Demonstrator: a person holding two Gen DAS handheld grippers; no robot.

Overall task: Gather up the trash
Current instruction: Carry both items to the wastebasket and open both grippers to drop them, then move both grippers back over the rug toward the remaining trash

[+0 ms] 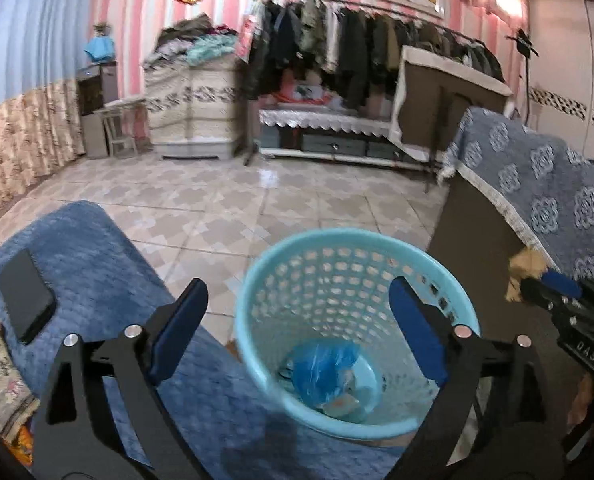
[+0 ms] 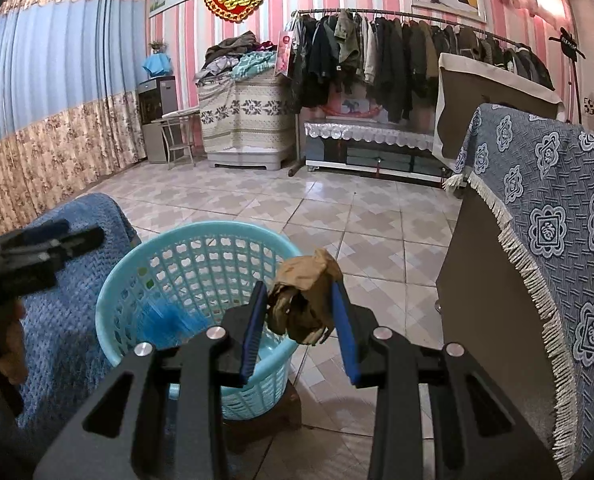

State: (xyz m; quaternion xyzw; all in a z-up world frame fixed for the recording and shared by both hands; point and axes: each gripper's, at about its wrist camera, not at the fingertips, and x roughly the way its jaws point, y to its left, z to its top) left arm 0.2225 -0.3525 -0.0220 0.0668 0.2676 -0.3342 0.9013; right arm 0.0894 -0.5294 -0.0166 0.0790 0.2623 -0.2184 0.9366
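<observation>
Right gripper (image 2: 299, 320): nearest the right wrist lens, clenched on a crumpled brown paper wad (image 2: 303, 300) pinched between its blue pads; in the left wrist view it enters from the right edge with the wad at its tip.
Left gripper (image 1: 297, 328): nearest the left wrist lens, released, jaws spread wide and holding nothing, poised over the basket's mouth.
Blue sofa cover (image 1: 97, 264): quilted, on the left of both views, its edge just beside the basket.
Patterned blue throw (image 2: 557, 240): fringed, draped over furniture on the right, well apart from the basket.
Tiled floor (image 2: 337, 216): patterned tiles stretching back to the clothes rack (image 2: 397, 60) by the far striped wall.
Basket (image 1: 257, 320): light blue, perforated wall, upright, standing on a low dark stool (image 2: 265, 424).
Paper wad's place: in the air at the basket's right rim; whether over or just outside it cannot be told.
Blue plastic bag (image 1: 323, 364): at the basket's bottom with other scraps.
Phone (image 1: 25, 296): dark, flat on the sofa cover's left part.
</observation>
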